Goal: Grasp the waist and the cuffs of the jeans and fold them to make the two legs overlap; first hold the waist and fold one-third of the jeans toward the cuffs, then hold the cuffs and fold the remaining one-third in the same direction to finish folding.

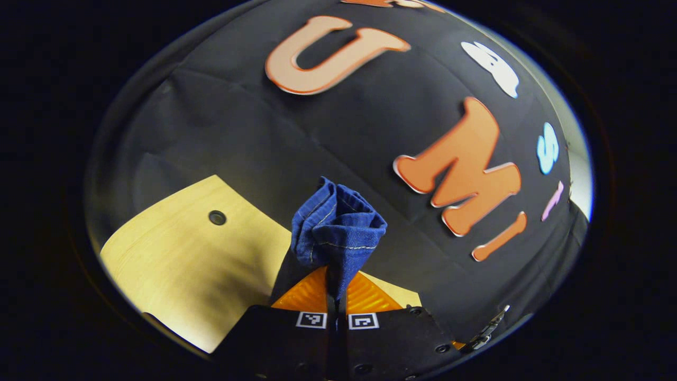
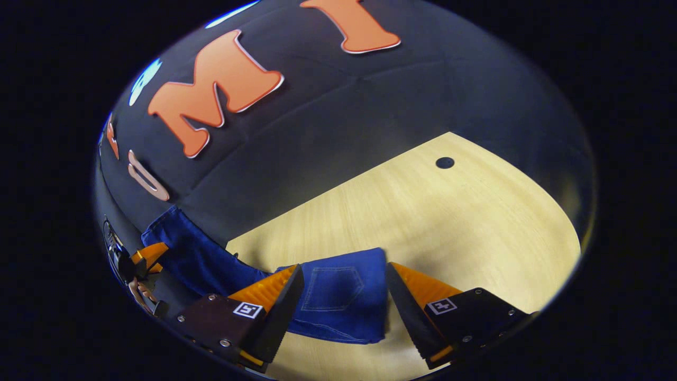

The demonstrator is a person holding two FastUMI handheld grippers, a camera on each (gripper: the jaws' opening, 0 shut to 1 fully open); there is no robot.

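In the left gripper view my left gripper [image 1: 337,275] is shut on a bunched end of the blue jeans [image 1: 338,227]; a stitched hem shows in the bunch, held up in front of the booth wall. In the right gripper view the jeans [image 2: 338,312] lie on the wooden table [image 2: 423,211] with a back pocket [image 2: 333,288] facing up. My right gripper [image 2: 344,266] is open, one finger on each side of that pocket part, above the cloth. From there a leg [image 2: 190,254] rises to the left toward the left gripper [image 2: 144,256], held by a hand [image 2: 138,291].
The light wooden table [image 1: 180,254] has a round hole [image 1: 217,217] near its far side, also seen as the hole [image 2: 445,162] in the right gripper view. The black cloth wall stands right behind the table's far edge.
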